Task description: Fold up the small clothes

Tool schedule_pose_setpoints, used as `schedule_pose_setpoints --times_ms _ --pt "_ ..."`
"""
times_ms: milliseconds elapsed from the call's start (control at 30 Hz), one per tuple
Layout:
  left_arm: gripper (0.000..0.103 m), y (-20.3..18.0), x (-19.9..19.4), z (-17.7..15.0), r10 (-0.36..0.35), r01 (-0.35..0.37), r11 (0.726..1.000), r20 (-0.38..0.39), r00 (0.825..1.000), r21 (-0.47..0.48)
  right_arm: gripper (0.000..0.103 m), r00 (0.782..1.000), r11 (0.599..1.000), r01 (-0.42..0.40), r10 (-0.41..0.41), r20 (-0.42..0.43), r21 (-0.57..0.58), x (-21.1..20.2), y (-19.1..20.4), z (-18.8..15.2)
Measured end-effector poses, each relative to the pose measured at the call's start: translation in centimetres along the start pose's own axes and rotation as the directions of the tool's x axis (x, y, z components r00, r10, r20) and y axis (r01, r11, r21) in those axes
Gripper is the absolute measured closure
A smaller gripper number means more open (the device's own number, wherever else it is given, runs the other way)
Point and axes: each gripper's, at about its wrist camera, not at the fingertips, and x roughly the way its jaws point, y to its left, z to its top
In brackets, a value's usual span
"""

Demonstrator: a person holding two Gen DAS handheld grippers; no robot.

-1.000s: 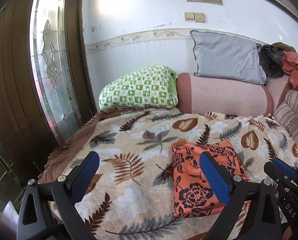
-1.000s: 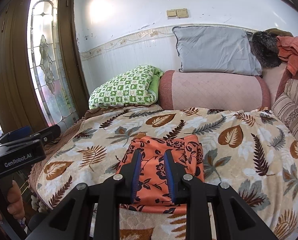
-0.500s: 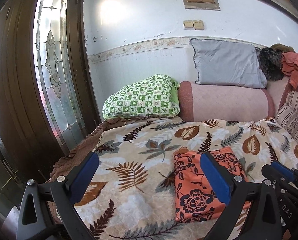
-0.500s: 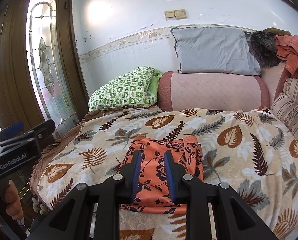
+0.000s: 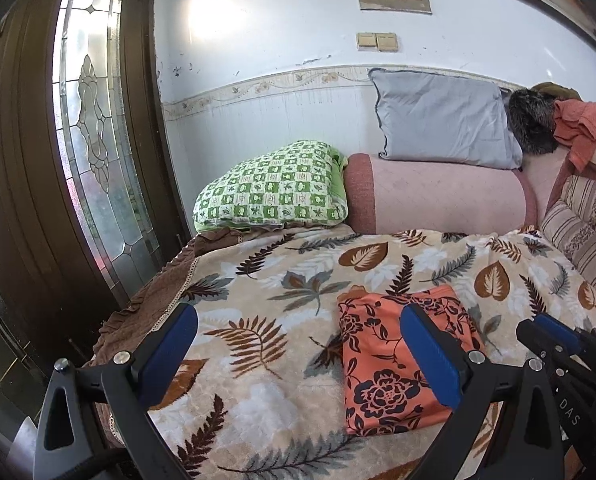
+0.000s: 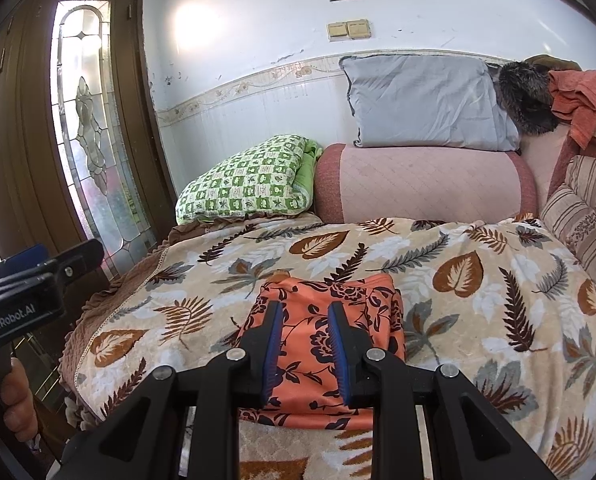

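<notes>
Folded orange cloth (image 5: 398, 364) with dark flower print lies flat on the leaf-patterned blanket (image 5: 274, 284), near the front edge of the bed.

Left claw (image 5: 298, 356): fingers spread wide apart, nothing between them. Cloth sits toward its right side; the right blue pad (image 5: 430, 360) overlaps the cloth in the left wrist view. Contact cannot be judged. The left pad is over bare blanket, well apart from the cloth.

Right claw (image 6: 304, 354): fingers close together with a narrow gap, not clamped on anything. Cloth (image 6: 326, 340) shows straight ahead, through the gap and on both sides. Whether the tips touch it cannot be told.

Far side: green checked pillow (image 5: 274, 192) at left, pink bolster (image 5: 438, 196) beside it, grey pillow (image 5: 442, 120) standing on the bolster against the wall. Glass-panelled door (image 5: 94, 140) at left.
</notes>
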Motion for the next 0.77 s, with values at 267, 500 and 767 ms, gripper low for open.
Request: schedule_pose_setpoints --times_ms 267,500,767 --pt "0.002 0.3 0.2 0.1 -0.004 0.004 1.000 -0.009 1.000 -0.003 0.076 1.000 1.000 -0.001 0.001 -0.003 -0.013 0.0 0.4 0.2" --pt "0.002 0.9 0.8 0.2 -0.019 0.018 1.000 -0.031 0.999 -0.021 0.076 1.000 0.999 -0.005 0.005 -0.006 -0.034 0.2 1.4 0.6" --pt "0.002 1.5 2.1 0.2 -0.076 0.073 0.995 -0.039 0.996 -0.062 0.076 1.000 0.999 -0.023 0.023 -0.022 -0.028 1.1 1.7 0.6"
